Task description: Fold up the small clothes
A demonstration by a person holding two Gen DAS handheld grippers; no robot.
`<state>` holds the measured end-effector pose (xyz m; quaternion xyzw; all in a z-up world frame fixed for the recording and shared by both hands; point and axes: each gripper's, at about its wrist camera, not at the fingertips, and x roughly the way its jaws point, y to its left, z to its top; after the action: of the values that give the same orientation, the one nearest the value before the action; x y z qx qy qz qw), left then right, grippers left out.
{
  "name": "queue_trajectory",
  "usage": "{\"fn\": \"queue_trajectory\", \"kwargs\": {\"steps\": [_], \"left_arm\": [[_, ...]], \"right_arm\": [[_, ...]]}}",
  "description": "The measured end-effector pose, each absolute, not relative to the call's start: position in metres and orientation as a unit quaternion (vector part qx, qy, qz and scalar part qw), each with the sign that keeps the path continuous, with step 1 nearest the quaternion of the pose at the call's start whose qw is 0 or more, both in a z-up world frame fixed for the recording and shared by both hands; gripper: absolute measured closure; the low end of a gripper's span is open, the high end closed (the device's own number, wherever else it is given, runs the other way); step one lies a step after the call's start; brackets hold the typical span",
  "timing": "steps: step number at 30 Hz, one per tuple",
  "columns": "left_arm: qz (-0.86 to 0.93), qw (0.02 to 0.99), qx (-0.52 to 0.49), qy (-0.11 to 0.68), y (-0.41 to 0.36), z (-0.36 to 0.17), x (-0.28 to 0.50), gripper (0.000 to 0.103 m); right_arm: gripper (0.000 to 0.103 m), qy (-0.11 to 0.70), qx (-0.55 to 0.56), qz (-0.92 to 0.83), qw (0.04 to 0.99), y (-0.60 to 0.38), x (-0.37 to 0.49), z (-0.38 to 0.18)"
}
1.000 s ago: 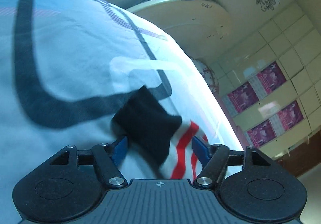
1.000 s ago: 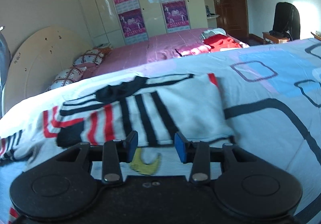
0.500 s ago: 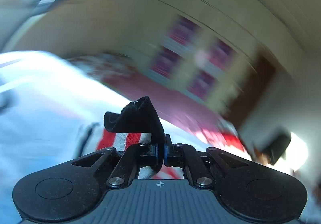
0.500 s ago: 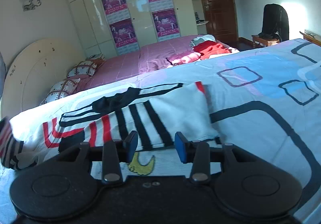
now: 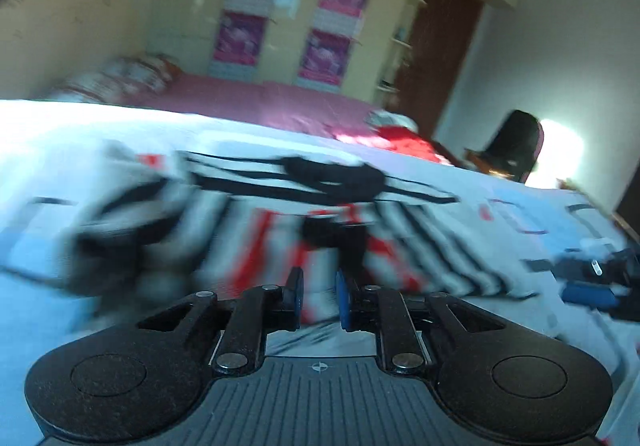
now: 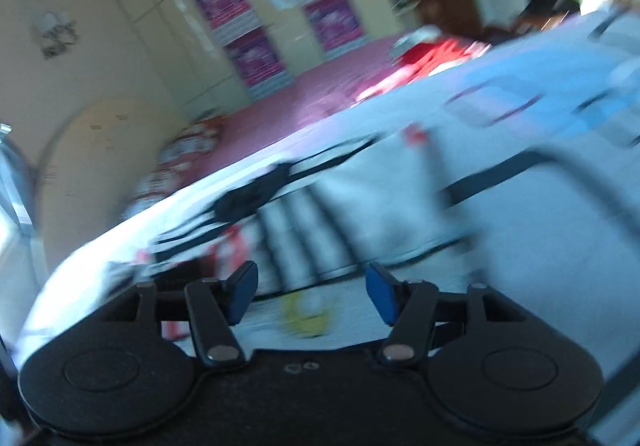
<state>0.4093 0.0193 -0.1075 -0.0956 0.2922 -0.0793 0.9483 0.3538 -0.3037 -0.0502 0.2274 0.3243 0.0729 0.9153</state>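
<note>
Blurred view of a striped shirt [image 5: 320, 214] lying on a bed [image 5: 40, 126] just ahead of both grippers. The left gripper [image 5: 319, 300], slightly parted, and the right gripper [image 6: 310, 292], spread wide, both hold nothing. Judged mid-fold; the next move calls for gripping a shirt edge.

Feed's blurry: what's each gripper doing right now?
Left gripper: open, narrow gap, holding nothing.
Right gripper: open wide, holding nothing.

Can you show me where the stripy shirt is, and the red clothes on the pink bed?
stripy shirt [image 5: 280, 230]: left wrist view, on its striped middle.
red clothes [image 6: 436, 54]: right wrist view, middle of the heap.
</note>
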Motion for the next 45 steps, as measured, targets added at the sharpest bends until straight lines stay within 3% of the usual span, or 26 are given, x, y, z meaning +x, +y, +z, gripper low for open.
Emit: {"fn": "queue_trajectory", "kwargs": {"steps": [6,11,12,13,14,15,19,21,24,26,31,34,39,41,44,45], "left_arm": [[0.008,0.943,-0.101,0.317,0.095,-0.131,0.379,0.085],[0.022,0.934,-0.124,0.334,0.122,-0.158,0.4,0.085],[0.021,0.935,-0.122,0.332,0.122,-0.161,0.402,0.084],[0.022,0.937,-0.118,0.328,0.121,-0.163,0.407,0.075],[0.023,0.938,-0.113,0.326,0.119,-0.163,0.412,0.062],[0.025,0.939,-0.107,0.325,0.117,-0.164,0.417,0.058],[0.034,0.941,-0.075,0.328,0.107,-0.165,0.425,0.058],[0.036,0.943,-0.077,0.322,0.106,-0.167,0.424,0.064],[0.037,0.943,-0.087,0.319,0.108,-0.166,0.423,0.071],[0.029,0.945,-0.095,0.31,0.108,-0.159,0.422,0.083],[0.025,0.945,-0.067,0.319,0.103,-0.157,0.437,0.083],[0.036,0.939,-0.143,0.31,0.124,-0.163,0.437,0.083],[0.055,0.941,-0.168,0.289,0.127,-0.169,0.43,0.083],[0.051,0.933,-0.193,0.299,0.134,-0.175,0.434,0.083],[0.032,0.931,-0.179,0.317,0.135,-0.173,0.437,0.083],[0.027,0.93,-0.175,0.321,0.138,-0.17,0.434,0.083]], "right_arm": [[0.042,0.337,0.178,0.149,0.913,-0.215,0.381,-0.061],[0.041,0.345,0.015,0.109,0.932,-0.158,0.408,-0.073],[0.049,0.345,-0.006,0.103,0.933,-0.152,0.414,-0.074],[0.064,0.348,-0.014,0.104,0.932,-0.15,0.42,-0.077],[0.093,0.352,-0.007,0.11,0.93,-0.15,0.426,-0.078],[0.097,0.356,0.006,0.118,0.927,-0.153,0.432,-0.078],[0.097,0.267,0.018,0.1,0.958,-0.176,0.424,-0.036],[0.097,0.239,0.025,0.068,0.968,-0.2,0.417,-0.021],[0.097,0.287,0.017,0.035,0.957,-0.232,0.425,-0.038],[0.097,0.323,0.03,0.036,0.945,-0.244,0.43,-0.057],[0.096,0.31,0.036,0.052,0.948,-0.244,0.422,-0.059],[0.096,0.285,0.034,0.072,0.955,-0.239,0.419,-0.046],[0.096,0.227,0.058,0.102,0.967,-0.248,0.416,-0.035],[0.095,0.245,0.066,0.089,0.963,-0.256,0.426,-0.053],[0.087,0.367,0.094,0.038,0.925,-0.277,0.447,-0.095],[0.08,0.346,0.107,0.039,0.931,-0.283,0.438,-0.092]]}}
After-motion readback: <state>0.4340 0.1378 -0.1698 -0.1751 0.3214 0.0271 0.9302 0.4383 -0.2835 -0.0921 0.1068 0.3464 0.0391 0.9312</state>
